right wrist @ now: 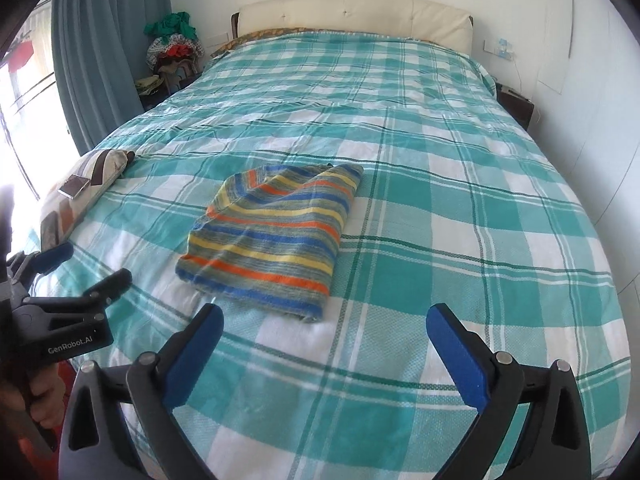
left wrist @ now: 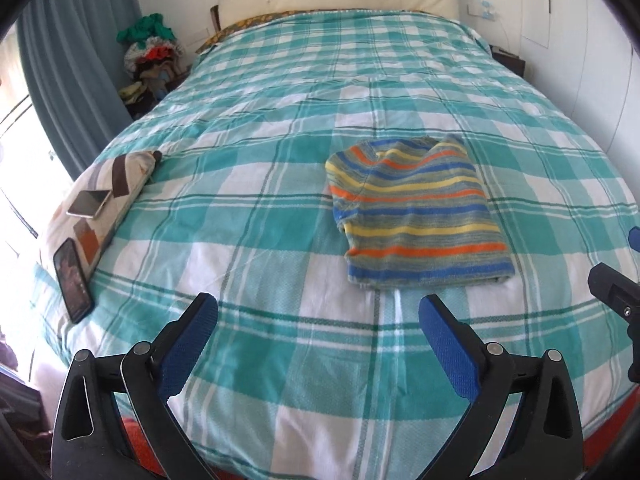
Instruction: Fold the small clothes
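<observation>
Clearly the folding looks close to done, as far as these two views go. Starting at the left edge of the left wrist view, a patterned pillow [left wrist: 102, 196] lies on the side of the bed with two phones on it, a pale one [left wrist: 89, 203] further up and a dark one [left wrist: 73, 280] lower down; neither has any part in the job. At the bottom centre of that view the left gripper [left wrist: 318, 312] has its blue-padded fingers [left wrist: 188, 344] spread wide with only the checked bedspread [left wrist: 248, 240] between them. Right of centre lies the striped garment [left wrist: 416, 220], folded into a compact, roughly rectangular packet that rests flat on the bedspread, its near edge just beyond the gripper and not touching it. In the right wrist view the same garment [right wrist: 276, 236] sits left of centre, well clear of both tools, and the right gripper [right wrist: 324, 320] at the bottom of the frame is likewise spread wide and empty. Its upper end, at the far side, still bunches a little, so a final smoothing might be all that is left for this piece. In the upper left of both views a heap of clothes [left wrist: 154, 52] sits beside the bed, near the curtain [left wrist: 76, 80]; whether any of it is meant for folding I cannot tell. No other small garment is laid out on the bed.
</observation>
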`<state>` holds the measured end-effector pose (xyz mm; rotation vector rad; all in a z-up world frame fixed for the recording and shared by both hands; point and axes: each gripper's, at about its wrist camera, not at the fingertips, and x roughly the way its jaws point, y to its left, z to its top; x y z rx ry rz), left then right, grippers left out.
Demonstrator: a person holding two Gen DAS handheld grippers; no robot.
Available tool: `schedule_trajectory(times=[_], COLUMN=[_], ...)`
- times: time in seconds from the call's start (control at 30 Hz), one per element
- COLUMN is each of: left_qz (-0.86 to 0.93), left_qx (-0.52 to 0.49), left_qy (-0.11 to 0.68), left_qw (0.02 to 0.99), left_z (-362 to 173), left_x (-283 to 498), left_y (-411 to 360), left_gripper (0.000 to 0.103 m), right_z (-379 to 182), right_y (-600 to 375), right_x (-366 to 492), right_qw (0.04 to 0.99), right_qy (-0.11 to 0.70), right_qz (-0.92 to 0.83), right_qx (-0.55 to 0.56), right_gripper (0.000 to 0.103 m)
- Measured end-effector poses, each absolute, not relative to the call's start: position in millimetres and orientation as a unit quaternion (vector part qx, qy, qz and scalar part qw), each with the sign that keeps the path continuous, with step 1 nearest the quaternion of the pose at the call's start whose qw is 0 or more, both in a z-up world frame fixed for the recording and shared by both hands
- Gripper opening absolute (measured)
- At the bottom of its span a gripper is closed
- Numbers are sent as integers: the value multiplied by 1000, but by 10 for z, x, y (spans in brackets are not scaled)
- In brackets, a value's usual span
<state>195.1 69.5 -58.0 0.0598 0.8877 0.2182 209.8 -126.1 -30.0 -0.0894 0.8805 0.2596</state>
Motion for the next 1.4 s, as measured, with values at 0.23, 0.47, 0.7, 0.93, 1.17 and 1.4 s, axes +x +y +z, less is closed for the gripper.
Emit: schedule_trajectory(times=[0.23,0.47,0.7,0.93,1.17,1.4], left_qz=[98,104,93,85,77,84], left_qx=[4,27,-6,-2,-9,-10], left_qy=[437,429,450,443,446,441], left_qw=[894,897,888,892,892,893], left_z=[-451,-278,-231,-23,151,231], left_x=[1577,1264,956,651,489,294], left_y=[625,578,568,421,357,355], left_gripper=[101,101,102,103,103,102], right_z=[-181,-12,84,230,448,544], right_y=[-1149,-1070,-1082,-1123,-1167,-1276], right_x=[1819,1529,1256,916,652,459], right_qw=[889,887,880,882,892,894], right_qy=[434,442,457,451,431,429], right_qz=[133,109,109,116,113,111], right_qx=[-65,-81,-69,-67,-73,-62], right_gripper=[102,102,102,102,102,102])
